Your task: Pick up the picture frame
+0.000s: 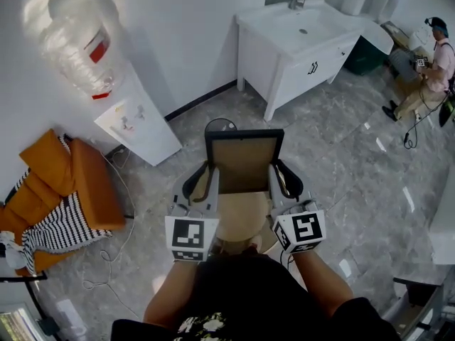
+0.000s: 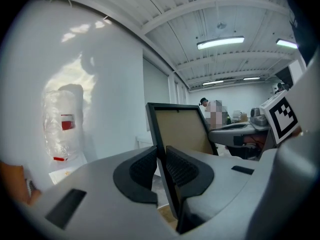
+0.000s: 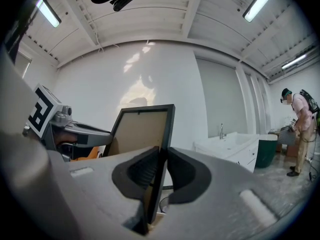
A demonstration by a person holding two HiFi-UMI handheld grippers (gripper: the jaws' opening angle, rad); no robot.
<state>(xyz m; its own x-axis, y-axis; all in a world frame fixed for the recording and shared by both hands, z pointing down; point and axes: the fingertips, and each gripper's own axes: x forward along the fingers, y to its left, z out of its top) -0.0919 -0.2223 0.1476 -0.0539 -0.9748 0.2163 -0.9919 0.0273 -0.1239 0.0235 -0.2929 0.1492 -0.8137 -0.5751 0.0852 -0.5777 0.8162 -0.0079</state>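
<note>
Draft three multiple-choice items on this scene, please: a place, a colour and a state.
1. In the head view, the left gripper clamps the picture frame's: A top; B left; C right.
2. Frame's border colour: A black; B white; C orange.
3. The frame is: A on the floor; B held by one gripper; C held by both grippers.
1 B: it pinches that edge. 2 A: the rim is dark in every view. 3 C: the right gripper clamps the opposite edge.

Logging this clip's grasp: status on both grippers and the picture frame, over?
Left gripper shut on picture frame, left edge. Right gripper shut on its right edge. Frame upright, brown side toward the person. Nothing in the way.
</note>
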